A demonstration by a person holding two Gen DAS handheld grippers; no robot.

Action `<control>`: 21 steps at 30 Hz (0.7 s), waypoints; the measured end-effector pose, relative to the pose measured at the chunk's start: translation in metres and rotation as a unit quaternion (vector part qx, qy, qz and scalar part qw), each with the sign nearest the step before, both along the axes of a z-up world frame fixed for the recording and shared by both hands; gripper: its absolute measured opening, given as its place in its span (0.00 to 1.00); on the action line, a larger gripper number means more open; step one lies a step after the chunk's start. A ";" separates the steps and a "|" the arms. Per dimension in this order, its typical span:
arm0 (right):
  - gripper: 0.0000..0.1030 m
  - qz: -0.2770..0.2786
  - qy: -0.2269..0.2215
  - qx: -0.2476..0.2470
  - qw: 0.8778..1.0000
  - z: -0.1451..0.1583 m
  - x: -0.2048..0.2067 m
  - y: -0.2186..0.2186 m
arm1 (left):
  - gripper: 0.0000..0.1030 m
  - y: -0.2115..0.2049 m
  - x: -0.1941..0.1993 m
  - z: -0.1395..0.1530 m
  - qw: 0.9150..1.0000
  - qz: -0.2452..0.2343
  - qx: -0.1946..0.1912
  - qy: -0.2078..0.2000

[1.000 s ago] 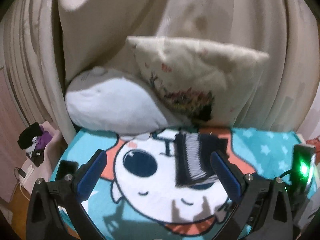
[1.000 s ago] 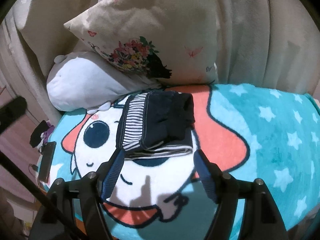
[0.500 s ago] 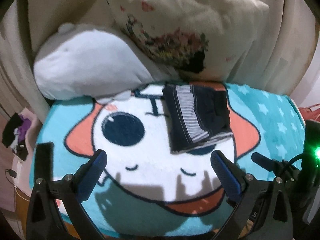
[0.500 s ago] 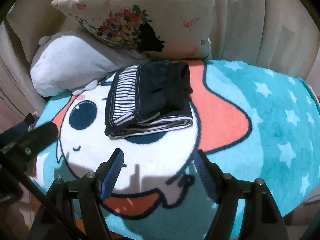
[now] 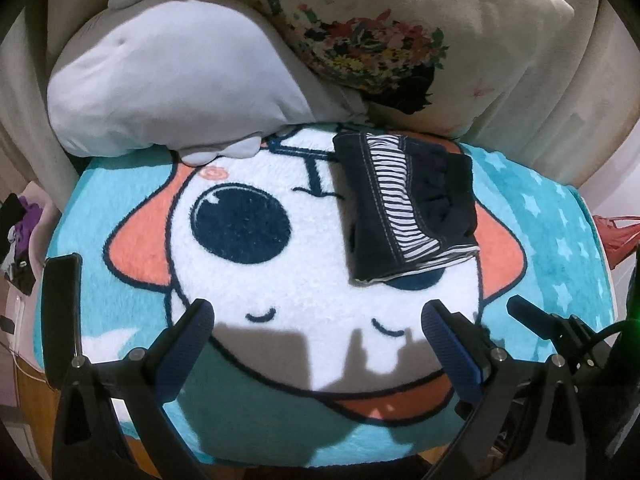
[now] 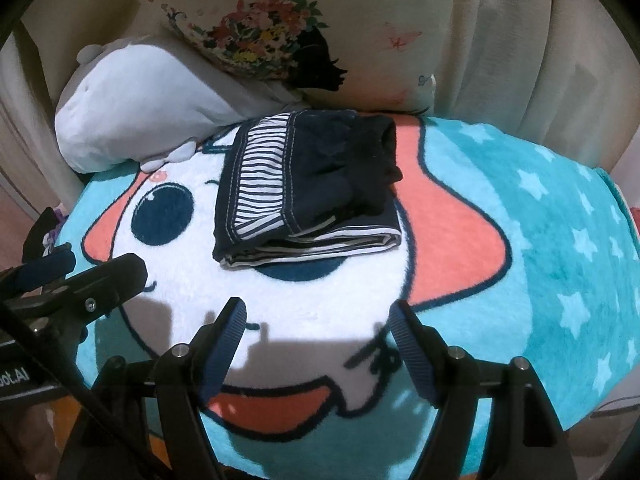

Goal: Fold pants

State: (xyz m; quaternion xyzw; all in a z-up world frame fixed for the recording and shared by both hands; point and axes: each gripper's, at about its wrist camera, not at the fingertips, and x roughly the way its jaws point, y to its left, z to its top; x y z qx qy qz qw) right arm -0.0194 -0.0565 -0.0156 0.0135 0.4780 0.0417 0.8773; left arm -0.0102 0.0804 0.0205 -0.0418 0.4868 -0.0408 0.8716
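The dark navy pants (image 5: 408, 204) with a striped white lining lie folded into a compact stack on the cartoon blanket (image 5: 280, 280); they also show in the right wrist view (image 6: 304, 188). My left gripper (image 5: 318, 320) is open and empty, held above the blanket's near part, short of the pants. My right gripper (image 6: 318, 316) is open and empty, just short of the stack's near edge. The left gripper's body (image 6: 68, 280) shows at the left in the right wrist view.
A grey-white plush pillow (image 5: 172, 84) and a cream floral pillow (image 5: 400, 40) lean against beige curtains behind the pants. The blanket's turquoise starred part (image 6: 560, 240) lies to the right. Clutter (image 5: 20, 224) sits on a low stand at the far left.
Both grippers have drawn back and tilted downward, so the blanket fills more of each view. The folded pants have stayed in place. Both grippers have stayed open.
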 end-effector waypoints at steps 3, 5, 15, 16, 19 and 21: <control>0.77 0.002 0.001 -0.002 1.000 -0.001 0.001 0.003 | 1.00 0.003 0.001 -0.001 1.000 0.002 -0.001 0.001; 0.77 0.003 0.002 -0.003 1.000 -0.001 0.002 0.005 | 1.00 0.006 0.001 -0.001 1.000 0.003 -0.001 0.001; 0.77 0.009 0.009 -0.006 1.000 -0.003 0.005 0.017 | 1.00 0.013 0.001 -0.002 1.000 0.003 -0.002 0.001; 0.77 0.008 0.009 -0.005 1.000 -0.004 0.005 0.018 | 1.00 0.015 0.001 -0.002 1.000 0.004 -0.002 0.002; 0.77 0.006 0.012 -0.005 1.000 -0.005 0.005 0.020 | 1.00 0.018 0.000 -0.004 1.000 0.006 -0.004 0.005; 0.77 0.005 0.013 -0.005 1.000 -0.005 0.005 0.021 | 1.00 0.019 -0.001 -0.004 1.000 0.007 -0.005 0.005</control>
